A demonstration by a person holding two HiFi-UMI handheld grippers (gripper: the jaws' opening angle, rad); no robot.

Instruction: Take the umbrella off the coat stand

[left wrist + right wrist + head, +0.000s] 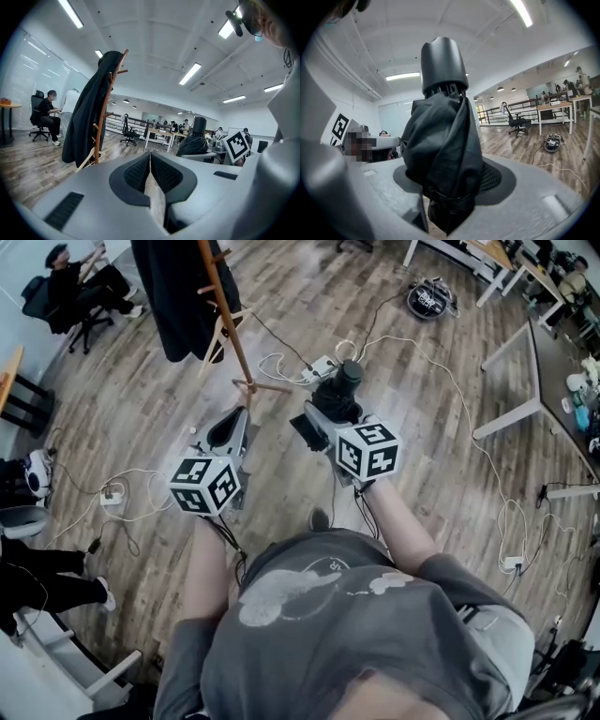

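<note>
- Nearest the head camera: grey T-shirt (347, 615) and two bare forearms (398, 521), each ending in a marker cube (204, 486).
- On the right gripper (449, 185): jaws part-way apart and clamped on the folded umbrella (443, 140), pads pressed into the bunched black fabric just above the closure strap.
- On the left gripper (150, 157): jaws closed tip to tip, nothing between them; held beside the other one, idle.
- Umbrella location: carried in the right gripper above the wooden floor (309, 277), clear of the coat stand (230, 324). Stand beyond and to the left in the head view, dark coat (173, 287) hanging on it. No contact between umbrella and stand.
- Orientation: long axis near upright, crossing the jaw line at roughly a right angle. Stubby cylindrical end on top (handle, by the look); wrapped canopy end hanging below the jaws, lowest tip hidden.
- Handling, judged: light and compact. Stiff shaft inside, soft slick fabric outside, so likely to give under the pads and to slide or twist in a loose squeeze. Not fragile, though ribs could bend under a hard pinch.
- Best hold, judged: mid-bundle by the strap, where cloth sits tightest over the shaft. Hard handle a firmer alternative, at the cost of more swing below.
- Task status, judged: umbrella apparently off the stand.
</note>
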